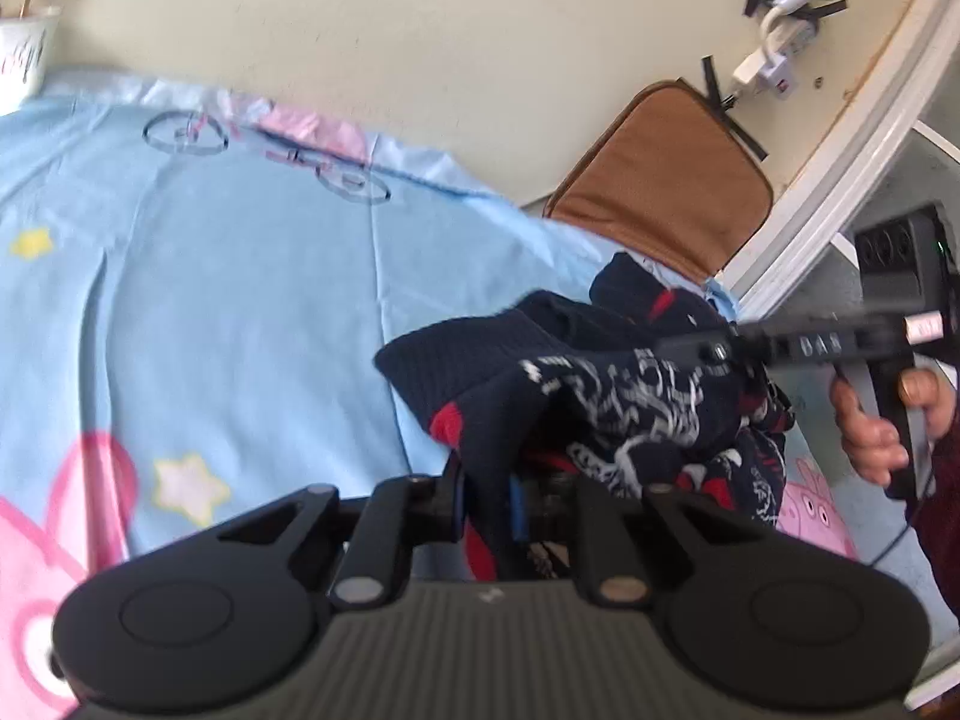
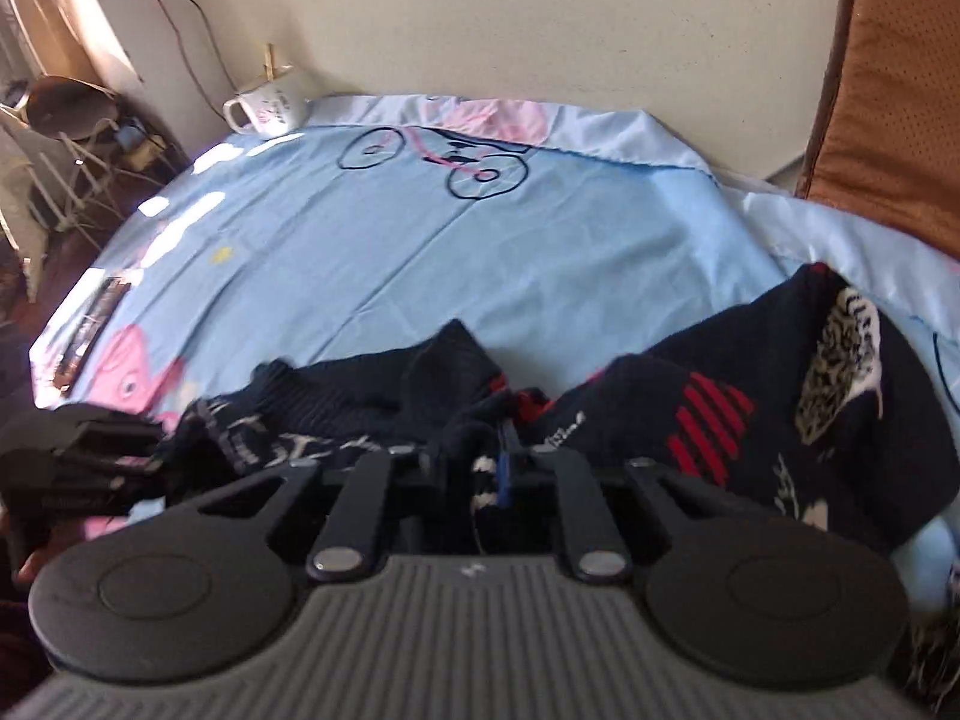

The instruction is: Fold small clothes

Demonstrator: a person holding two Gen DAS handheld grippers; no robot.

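The navy garment (image 2: pixel 690 420) is held bunched above the blue sheet (image 2: pixel 420 252), clamped at one edge in the left tool (image 1: pixel 486 504) and at another in the right tool (image 2: pixel 492 474), its length stretched between them.

Crumpled navy garment (image 2: pixel 750 414) with red-and-white print, bunched on blue sheet (image 2: pixel 420 252)

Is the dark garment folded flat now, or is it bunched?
Bunched: the dark garment hangs crumpled between the left gripper and right gripper.
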